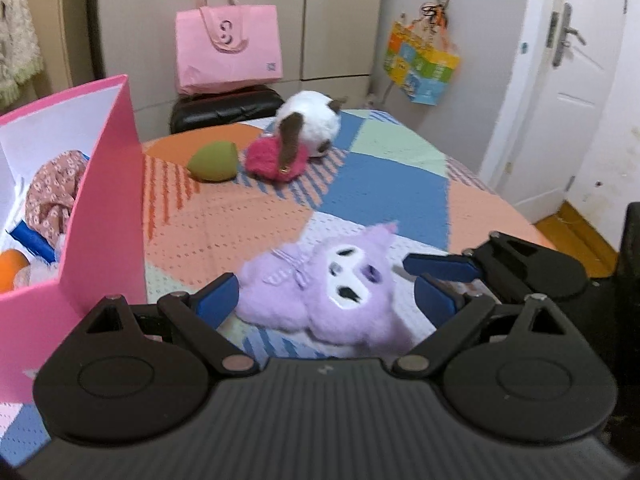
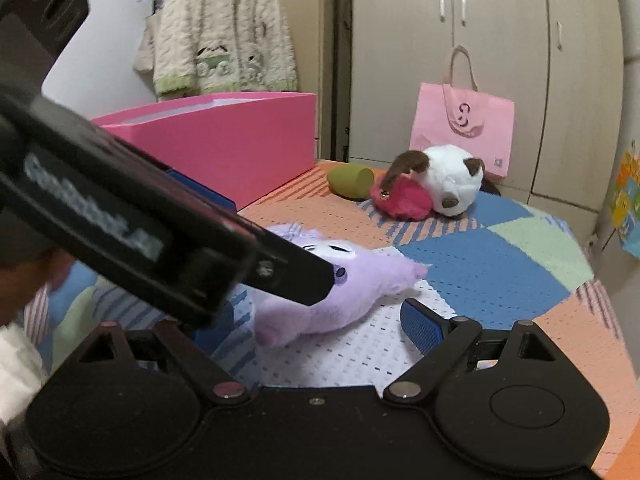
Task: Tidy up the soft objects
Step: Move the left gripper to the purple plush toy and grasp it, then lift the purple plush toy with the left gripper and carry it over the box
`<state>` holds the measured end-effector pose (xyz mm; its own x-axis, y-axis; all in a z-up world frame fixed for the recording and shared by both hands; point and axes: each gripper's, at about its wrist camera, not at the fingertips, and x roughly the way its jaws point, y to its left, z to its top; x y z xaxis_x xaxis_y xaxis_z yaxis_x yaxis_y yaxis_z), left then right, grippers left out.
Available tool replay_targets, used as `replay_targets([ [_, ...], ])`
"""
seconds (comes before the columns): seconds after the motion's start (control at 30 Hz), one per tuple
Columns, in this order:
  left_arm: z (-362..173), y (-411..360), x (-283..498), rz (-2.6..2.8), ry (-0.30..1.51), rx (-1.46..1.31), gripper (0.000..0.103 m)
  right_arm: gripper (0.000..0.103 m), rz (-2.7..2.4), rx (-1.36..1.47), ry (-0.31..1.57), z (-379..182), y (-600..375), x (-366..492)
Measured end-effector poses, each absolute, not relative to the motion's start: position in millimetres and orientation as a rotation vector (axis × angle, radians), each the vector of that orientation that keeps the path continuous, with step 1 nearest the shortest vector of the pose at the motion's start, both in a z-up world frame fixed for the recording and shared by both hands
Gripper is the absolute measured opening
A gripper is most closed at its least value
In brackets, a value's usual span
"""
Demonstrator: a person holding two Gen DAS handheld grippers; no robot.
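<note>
Lilac plush toy (image 1: 340, 300) between wide left jaws.

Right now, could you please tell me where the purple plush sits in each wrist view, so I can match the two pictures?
Left wrist: purple plush low centre, face up on the quilt, between the open jaws of the left gripper.
Right wrist: purple plush centre, partly hidden behind the left gripper's black body crossing from the left.
Shared landmark: the white plush at the far end, beside the red pouch.
</note>
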<state>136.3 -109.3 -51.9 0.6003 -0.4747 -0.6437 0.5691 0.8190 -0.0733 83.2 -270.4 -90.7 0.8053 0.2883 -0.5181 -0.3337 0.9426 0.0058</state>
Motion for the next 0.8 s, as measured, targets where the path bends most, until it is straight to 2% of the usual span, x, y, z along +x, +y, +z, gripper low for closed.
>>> replay_targets([
  [0.4,-73,-110,159,-0.595,0.795,0.092,0.095,0.091,0.286,-0.088,0.488,-103,-266,93],
  [0.6,-79,-109,163,-0.581,0.811,0.035,0.092,0.075,0.271,-0.060,0.458,-107,-262,94],
  [0.8,-79,-110,158,-0.580,0.803,0.050,0.088,0.071,0.263,-0.064,0.451,-106,-261,90],
])
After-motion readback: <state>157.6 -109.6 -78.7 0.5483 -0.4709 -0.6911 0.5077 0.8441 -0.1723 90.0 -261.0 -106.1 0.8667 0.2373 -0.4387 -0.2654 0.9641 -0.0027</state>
